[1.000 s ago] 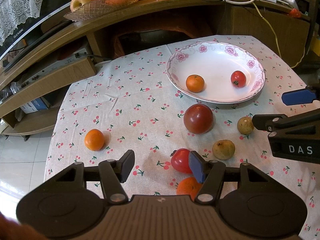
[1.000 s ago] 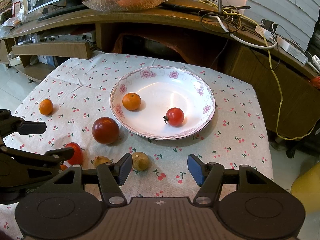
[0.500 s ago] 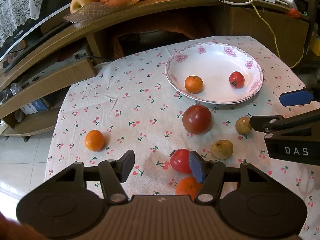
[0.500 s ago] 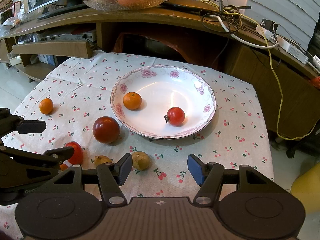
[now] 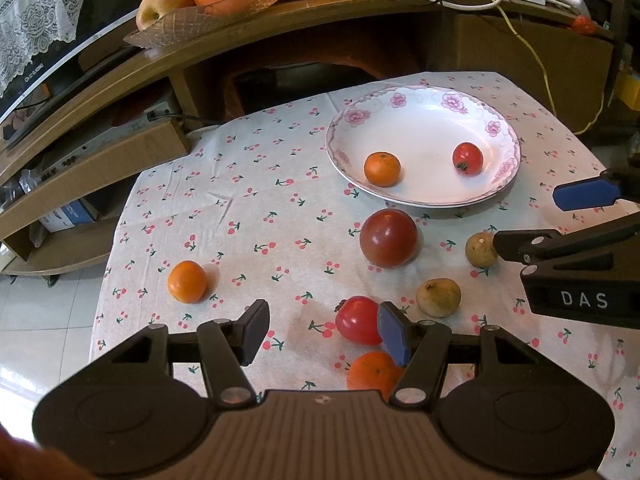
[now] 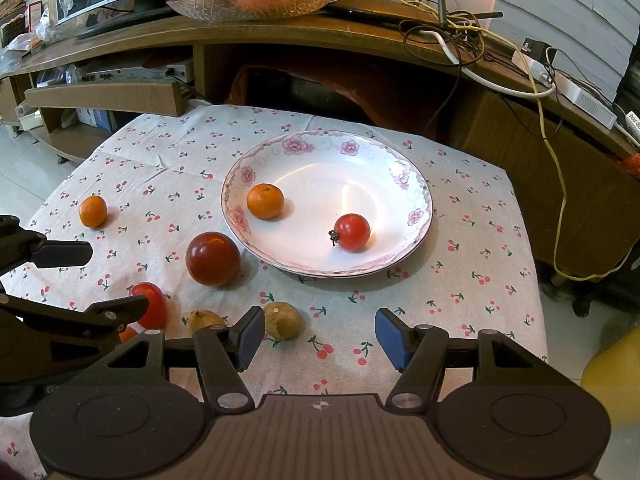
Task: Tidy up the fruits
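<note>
A white flowered plate [image 5: 340,152] [image 6: 420,200] holds a small orange [image 5: 382,168] and a small red tomato [image 5: 467,159]. On the cherry-print cloth lie a large dark red tomato [image 5: 388,238], a lone orange [image 5: 187,282] at the left, a red tomato [image 5: 356,320], another orange [image 5: 372,372] and two brownish fruits [image 5: 438,297] [image 5: 480,249]. My left gripper [image 5: 323,326] hangs open above the cloth, its right pad just beside the red tomato. My right gripper [image 6: 320,336] is open too, with one brownish fruit [image 6: 282,320] just beyond its left finger.
A curved wooden TV stand [image 6: 360,36] runs behind the table, with a glass fruit dish [image 6: 252,0] and tangled cables [image 6: 460,36] on it. The table's right edge [image 6: 536,280] drops to the floor. A yellow object [image 6: 612,376] stands low on the right.
</note>
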The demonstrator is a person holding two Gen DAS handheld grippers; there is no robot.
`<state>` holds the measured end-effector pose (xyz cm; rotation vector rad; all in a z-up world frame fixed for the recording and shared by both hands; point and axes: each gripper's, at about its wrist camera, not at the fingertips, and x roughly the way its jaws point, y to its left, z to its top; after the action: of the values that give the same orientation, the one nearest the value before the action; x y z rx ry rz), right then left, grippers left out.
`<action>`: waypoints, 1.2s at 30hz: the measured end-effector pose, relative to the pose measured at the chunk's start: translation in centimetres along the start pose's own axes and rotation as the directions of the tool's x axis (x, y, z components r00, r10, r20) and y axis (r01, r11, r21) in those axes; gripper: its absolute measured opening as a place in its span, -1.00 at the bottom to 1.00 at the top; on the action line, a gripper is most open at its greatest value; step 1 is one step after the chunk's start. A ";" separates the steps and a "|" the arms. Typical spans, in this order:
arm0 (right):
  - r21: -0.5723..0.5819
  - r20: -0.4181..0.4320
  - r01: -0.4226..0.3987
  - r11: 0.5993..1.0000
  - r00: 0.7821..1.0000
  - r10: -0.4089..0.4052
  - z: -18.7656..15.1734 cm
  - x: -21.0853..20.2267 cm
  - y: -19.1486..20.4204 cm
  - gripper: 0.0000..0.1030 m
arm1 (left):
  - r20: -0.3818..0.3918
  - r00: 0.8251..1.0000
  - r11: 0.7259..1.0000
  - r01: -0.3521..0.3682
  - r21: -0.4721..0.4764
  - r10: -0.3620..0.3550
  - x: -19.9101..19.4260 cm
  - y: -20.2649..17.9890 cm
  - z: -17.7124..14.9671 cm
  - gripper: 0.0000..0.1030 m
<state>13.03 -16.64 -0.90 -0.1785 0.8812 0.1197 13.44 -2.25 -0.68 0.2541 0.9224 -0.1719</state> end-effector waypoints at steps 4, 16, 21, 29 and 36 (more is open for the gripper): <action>-0.001 -0.001 0.000 1.000 1.000 0.000 0.0 0.0 0.0 0.19 | 0.000 1.000 1.000 0.003 0.004 -0.003 -0.1 -0.1 -0.1 0.28; -0.007 0.001 0.003 1.000 1.000 -0.003 -0.3 -0.2 -0.3 0.19 | 0.000 1.000 1.000 0.007 0.020 -0.007 -0.3 -0.3 -0.4 0.28; -0.009 -0.005 0.004 1.000 1.000 -0.004 -0.4 -0.1 -0.4 0.19 | -0.005 1.000 1.000 0.009 0.024 -0.009 -0.2 -0.3 -0.6 0.28; -0.011 -0.009 0.006 1.000 1.000 -0.006 -0.4 -0.1 -0.4 0.19 | -0.012 1.000 0.999 0.015 0.035 -0.015 0.0 -0.6 -0.8 0.28; -0.011 -0.011 0.009 1.000 1.000 -0.009 -0.5 0.0 -0.6 0.19 | -0.014 1.000 0.999 0.017 0.042 -0.016 0.2 -0.7 -1.2 0.28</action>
<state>12.76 -17.36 -1.18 -0.1931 0.8904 0.1153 12.51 -2.55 -1.64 0.2873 0.9348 -0.2052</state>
